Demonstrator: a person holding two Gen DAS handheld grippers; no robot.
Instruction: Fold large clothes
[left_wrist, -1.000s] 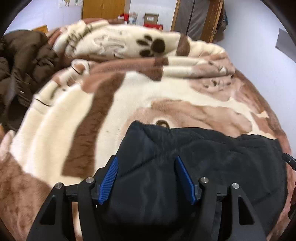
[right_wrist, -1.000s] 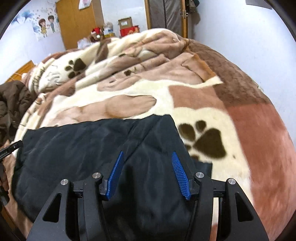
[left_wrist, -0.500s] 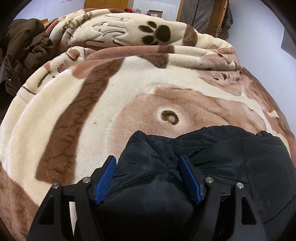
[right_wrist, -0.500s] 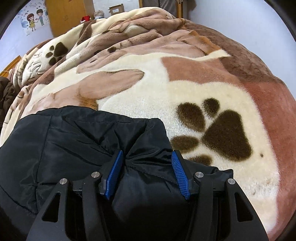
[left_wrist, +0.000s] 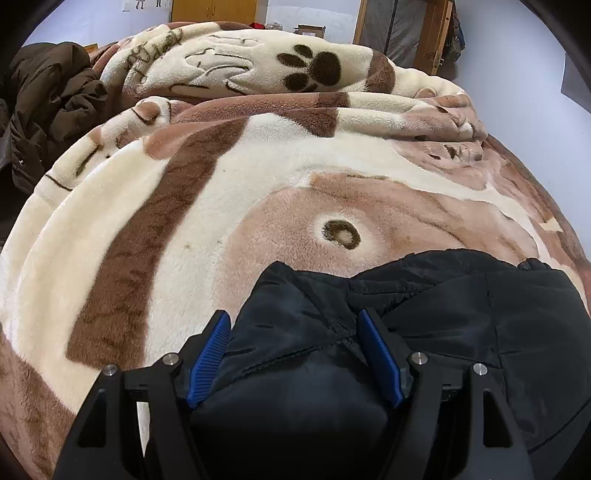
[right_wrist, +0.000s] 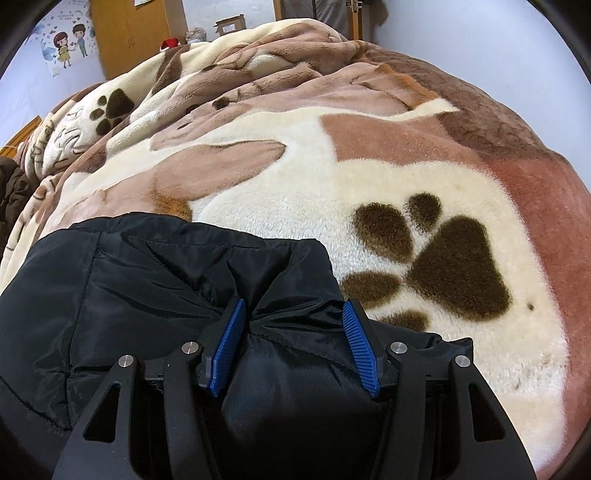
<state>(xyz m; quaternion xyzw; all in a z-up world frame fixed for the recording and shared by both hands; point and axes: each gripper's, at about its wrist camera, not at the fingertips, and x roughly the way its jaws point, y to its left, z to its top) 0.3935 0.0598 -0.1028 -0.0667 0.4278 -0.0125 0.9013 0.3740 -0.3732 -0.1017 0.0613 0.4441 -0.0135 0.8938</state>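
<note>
Black padded jacket (left_wrist: 424, 332) lying on the paw-print blanket (left_wrist: 221, 206), long axis from three to nine o'clock; left gripper (left_wrist: 295, 347) and right gripper (right_wrist: 295, 338) each clamped on one end's bunched fabric, equally near, bare blanket at twelve.

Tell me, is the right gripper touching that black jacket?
Touching. The right wrist view shows the black jacket bunched between the right gripper, its blue fingers pressing into the fabric.
</note>
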